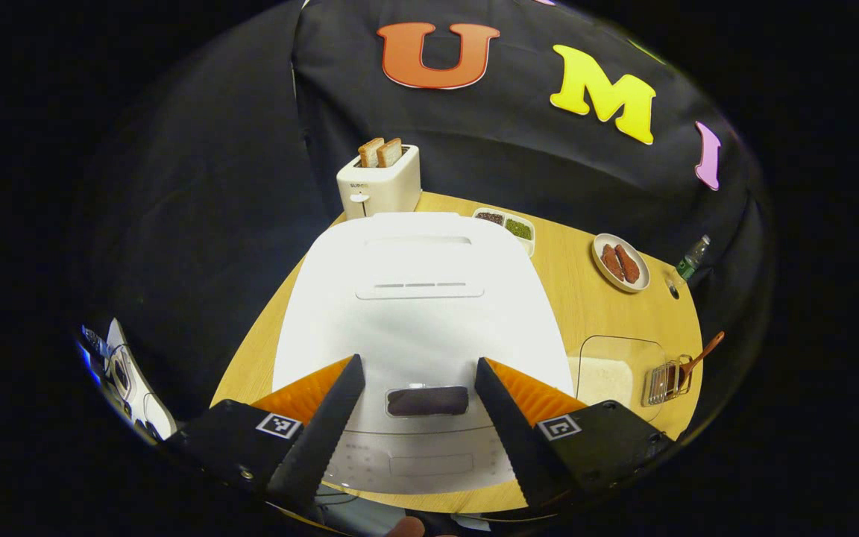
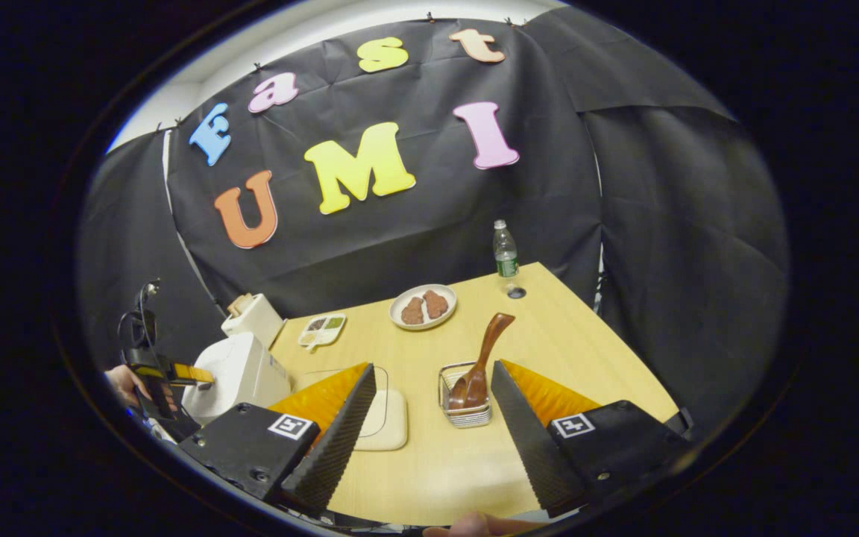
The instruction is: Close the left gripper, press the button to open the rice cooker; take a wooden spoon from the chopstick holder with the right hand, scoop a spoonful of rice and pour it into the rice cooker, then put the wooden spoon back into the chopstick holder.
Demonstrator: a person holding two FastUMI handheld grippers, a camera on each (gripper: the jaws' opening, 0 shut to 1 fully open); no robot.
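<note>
The cooker fills the middle of the left gripper view, lid down, with its dark button low in the frame between the spread fingers of the left claw. That claw is released and touches nothing. The button looks like a stiff latch key: it should want a firm, square push from a clenched tip, and the glossy lid around it would likely let an off-centre press slide.

In the right gripper view the spoon stands tilted in the wire holder, bowl down, handle leaning to the upper right, just above the gap of the right claw, which is also released and empty. The spoon is probably light, rigid and smooth; the bare handle above the holder's rim is the place to grip, crosswise, so it cannot pivot. The holder itself looks light enough to tip or drag if the spoon is pulled sideways.

A clear lidded box just left of the holder seems to hold rice. Farther up the bench are a plate, a divided dish, a bottle and a toaster.
</note>
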